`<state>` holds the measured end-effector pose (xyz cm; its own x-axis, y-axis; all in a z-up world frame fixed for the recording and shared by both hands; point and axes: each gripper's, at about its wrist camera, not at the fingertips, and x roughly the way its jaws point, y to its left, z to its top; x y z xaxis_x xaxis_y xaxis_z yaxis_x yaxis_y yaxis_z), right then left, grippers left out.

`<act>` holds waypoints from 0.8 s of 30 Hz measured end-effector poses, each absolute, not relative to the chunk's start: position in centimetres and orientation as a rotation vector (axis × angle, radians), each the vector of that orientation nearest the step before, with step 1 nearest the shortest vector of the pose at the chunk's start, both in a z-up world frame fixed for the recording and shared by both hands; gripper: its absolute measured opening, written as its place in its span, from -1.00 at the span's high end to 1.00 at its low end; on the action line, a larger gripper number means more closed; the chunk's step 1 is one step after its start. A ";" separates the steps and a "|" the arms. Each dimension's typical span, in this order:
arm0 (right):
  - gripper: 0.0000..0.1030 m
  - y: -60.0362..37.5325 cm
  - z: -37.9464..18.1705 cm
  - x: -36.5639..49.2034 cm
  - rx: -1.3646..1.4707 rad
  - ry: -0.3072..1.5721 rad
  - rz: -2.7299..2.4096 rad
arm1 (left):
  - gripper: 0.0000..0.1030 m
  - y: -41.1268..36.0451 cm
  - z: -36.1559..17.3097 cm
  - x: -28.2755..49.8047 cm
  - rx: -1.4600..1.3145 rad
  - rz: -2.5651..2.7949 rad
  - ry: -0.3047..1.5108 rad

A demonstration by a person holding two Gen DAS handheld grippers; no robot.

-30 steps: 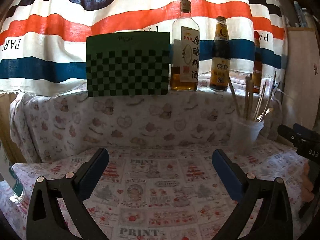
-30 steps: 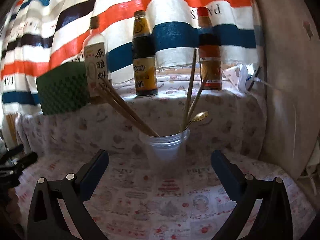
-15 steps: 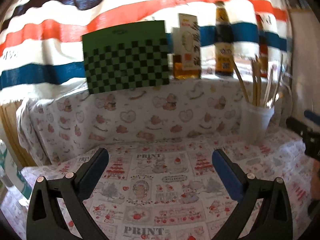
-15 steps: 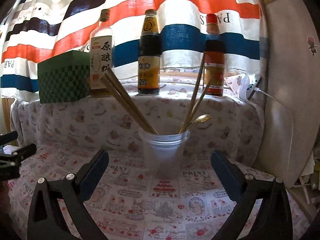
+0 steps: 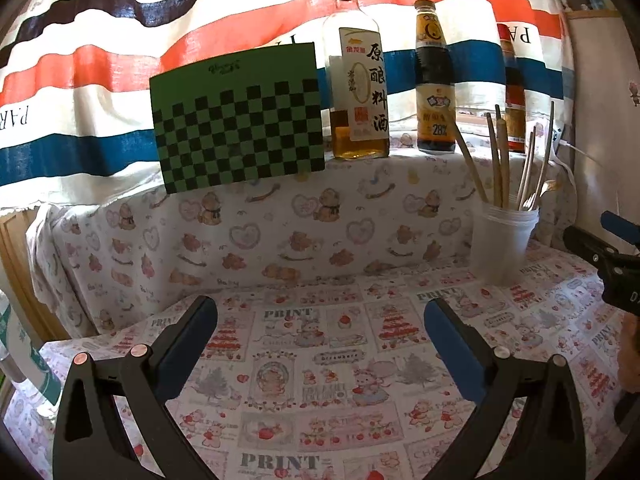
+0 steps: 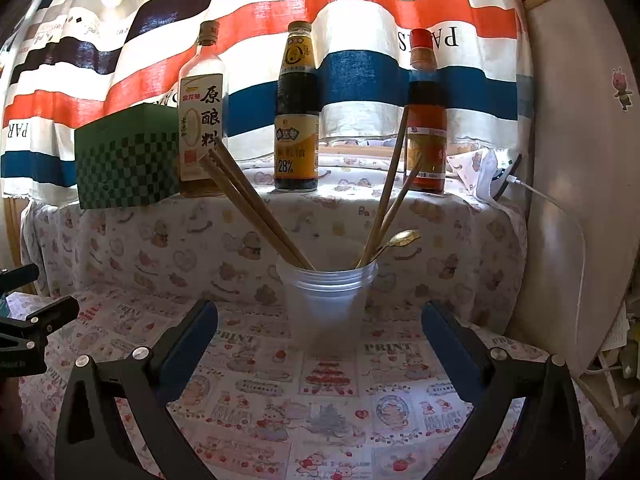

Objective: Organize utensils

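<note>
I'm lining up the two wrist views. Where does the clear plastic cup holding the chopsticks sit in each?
Left wrist: plastic cup at the far right, beyond the open left gripper.
Right wrist: plastic cup centre, ahead of the open right gripper.
Shared landmark: dark sauce bottle on the ledge.

Right tongs point(image 6: 319, 320) gape before cup point(image 6: 326, 300) holding chopsticks point(image 6: 256, 208).

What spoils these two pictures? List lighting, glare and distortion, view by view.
Left wrist view: strong backlight through the striped curtain washes out its white bands, and fisheye bending curves the shelf edge. Right wrist view: the same backlight leaves the bottles partly silhouetted, the plastic cup looks hazy, and the black corners are lens vignette.
</note>
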<state>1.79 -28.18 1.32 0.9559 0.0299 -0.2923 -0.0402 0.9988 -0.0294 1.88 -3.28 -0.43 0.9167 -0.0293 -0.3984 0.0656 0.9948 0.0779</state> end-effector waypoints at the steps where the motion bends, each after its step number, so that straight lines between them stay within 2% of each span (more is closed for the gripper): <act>1: -1.00 -28.1 1.3 1.8 -0.036 0.296 0.036 | -0.99 -3.2 -0.5 1.9 0.087 -0.049 0.412; 24: -1.00 -28.1 1.3 1.9 -0.040 0.301 0.041 | -0.99 -1.1 -0.9 2.7 -0.045 -0.024 0.458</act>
